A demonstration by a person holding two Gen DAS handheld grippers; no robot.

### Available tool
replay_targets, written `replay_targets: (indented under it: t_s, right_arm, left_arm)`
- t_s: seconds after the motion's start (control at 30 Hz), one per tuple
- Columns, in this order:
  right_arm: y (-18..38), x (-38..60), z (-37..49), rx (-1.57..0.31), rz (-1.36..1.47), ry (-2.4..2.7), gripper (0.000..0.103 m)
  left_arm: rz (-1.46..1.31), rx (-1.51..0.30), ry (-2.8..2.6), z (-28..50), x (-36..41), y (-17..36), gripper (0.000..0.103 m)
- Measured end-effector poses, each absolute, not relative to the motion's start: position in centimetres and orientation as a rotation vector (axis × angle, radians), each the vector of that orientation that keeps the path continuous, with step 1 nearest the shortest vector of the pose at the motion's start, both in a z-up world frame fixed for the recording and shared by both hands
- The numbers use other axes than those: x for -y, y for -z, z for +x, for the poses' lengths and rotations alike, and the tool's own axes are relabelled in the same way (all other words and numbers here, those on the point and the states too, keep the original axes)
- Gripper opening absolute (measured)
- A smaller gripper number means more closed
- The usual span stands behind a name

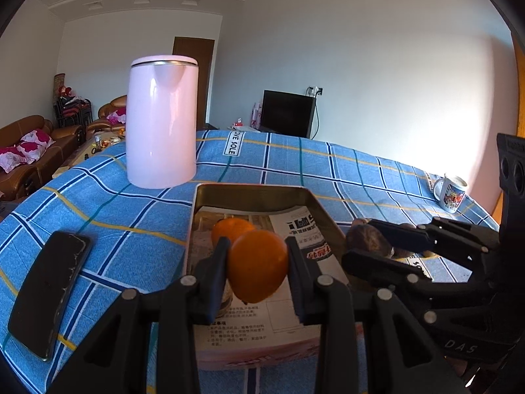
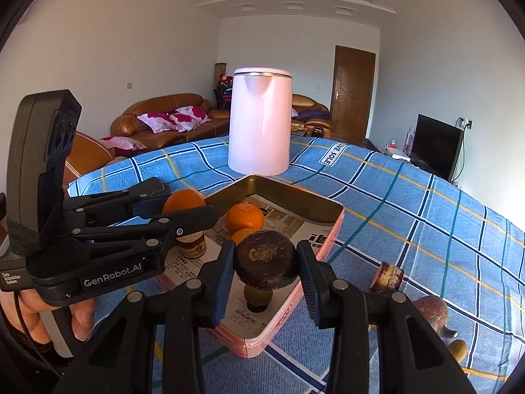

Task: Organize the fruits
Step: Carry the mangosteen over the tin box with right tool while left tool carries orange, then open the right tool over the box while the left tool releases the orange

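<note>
The left gripper (image 1: pixel 257 262) squeezes a smooth round orange (image 1: pixel 257 264) at the frame's middle; the right gripper (image 2: pixel 266 264) grips a dark brown, rough fruit (image 2: pixel 266 259).

Oranges: three — one (image 2: pixel 182 201), one (image 2: pixel 245 216), and one (image 2: pixel 242 234) partly hidden.
Dark brown fruits: at least two — (image 2: pixel 266 259), (image 2: pixel 431 312).
Trays: one (image 2: pixel 295 197).
Kettles: one (image 2: pixel 261 124).
Mugs: one (image 1: pixel 452 193).
Phones: one (image 1: pixel 49 292).
Grippers: two — left gripper (image 1: pixel 257 262), right gripper (image 2: pixel 266 262).

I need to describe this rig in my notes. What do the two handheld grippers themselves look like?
Both are matte black plastic linkages with silver pivot pins. The right gripper has dark blue pads on its fingers. The left gripper carries white "GenRobot.AI" lettering, a black upright camera module and a thin black cable.
</note>
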State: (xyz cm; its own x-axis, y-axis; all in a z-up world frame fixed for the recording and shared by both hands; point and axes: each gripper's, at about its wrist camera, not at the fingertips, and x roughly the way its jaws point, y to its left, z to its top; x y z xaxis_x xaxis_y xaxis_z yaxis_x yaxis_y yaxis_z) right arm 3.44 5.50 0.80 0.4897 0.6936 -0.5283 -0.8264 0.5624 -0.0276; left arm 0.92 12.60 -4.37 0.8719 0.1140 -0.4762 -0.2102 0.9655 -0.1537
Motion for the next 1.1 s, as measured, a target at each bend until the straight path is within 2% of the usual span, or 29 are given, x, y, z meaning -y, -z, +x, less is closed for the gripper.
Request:
replay_targets:
  t_s: [0.33,0.43,0.5,0.57,0.67,0.9,1.1]
  right_arm:
    - [1.4,-8.4,6.0,-0.616,-0.361,-0.92,0.04]
    - [1.1,-8.0,5.9,-0.613,-0.349,-0.918,0.041]
    - [0.6,-7.3,5.5,-0.593,-0.341,-0.897,0.047]
    - [-0.2,-5.7,4.9,-0.56,-0.338,-0.875,0.054]
    - [-1.1,-1.8,4.7,-0.518,-0.342,-0.811,0.056]
    - [-1.0,9.1,9.2,-0.591,-0.258,-0.533,0.057]
    - [0.4,10.8,10.9,-0.667,-0.209,-0.54,0.057]
  left_arm:
    - [-0.203,-0.526,-0.184,1.2,-13.2,5.5,0.036]
    - [-0.201,-0.505,-0.2,0.8,-13.2,5.2,0.052]
    - [-0.213,-0.488,-0.207,0.6,-13.2,4.9,0.066]
    - [-0.206,-0.473,-0.197,0.4,-12.7,4.4,0.066]
    - [-0.2,-0.461,-0.17,0.5,-11.6,3.8,0.073]
    - [-0.139,-0.457,-0.083,2.1,-6.9,2.6,0.075]
    - [-0.083,-0.478,-0.032,4.4,-3.4,2.1,0.076]
